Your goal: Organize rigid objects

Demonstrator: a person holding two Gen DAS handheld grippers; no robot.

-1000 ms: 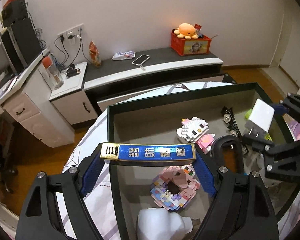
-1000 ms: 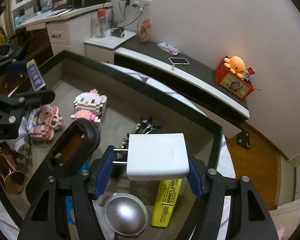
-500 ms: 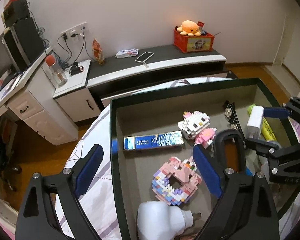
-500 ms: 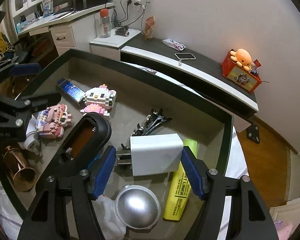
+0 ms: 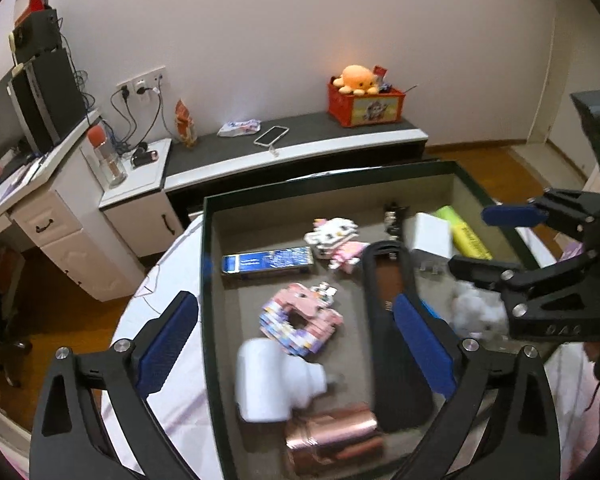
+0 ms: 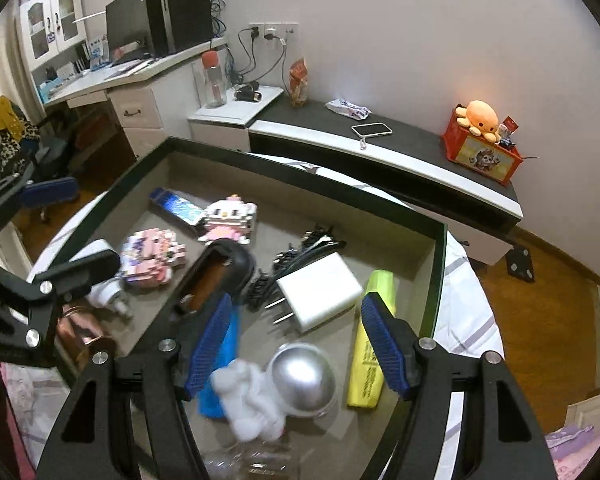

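Both the left gripper (image 5: 295, 340) and the right gripper (image 6: 295, 344) hang over the dark-rimmed tray (image 6: 440, 272) with jaws wide and holding nothing. The blue box (image 5: 267, 260) lies flat near the far-left corner beside the cat brick figure (image 5: 334, 240); the white charger (image 6: 320, 290) rests between a yellow highlighter (image 6: 374, 340) and what look like black clips (image 6: 300, 248)

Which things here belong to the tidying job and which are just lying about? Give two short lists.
Job: dark tray, blue box, white charger, yellow highlighter, cat brick figure, pink brick figure, both open grippers, left and right.

Lying about: phone, orange octopus plush, red crate, water bottle.
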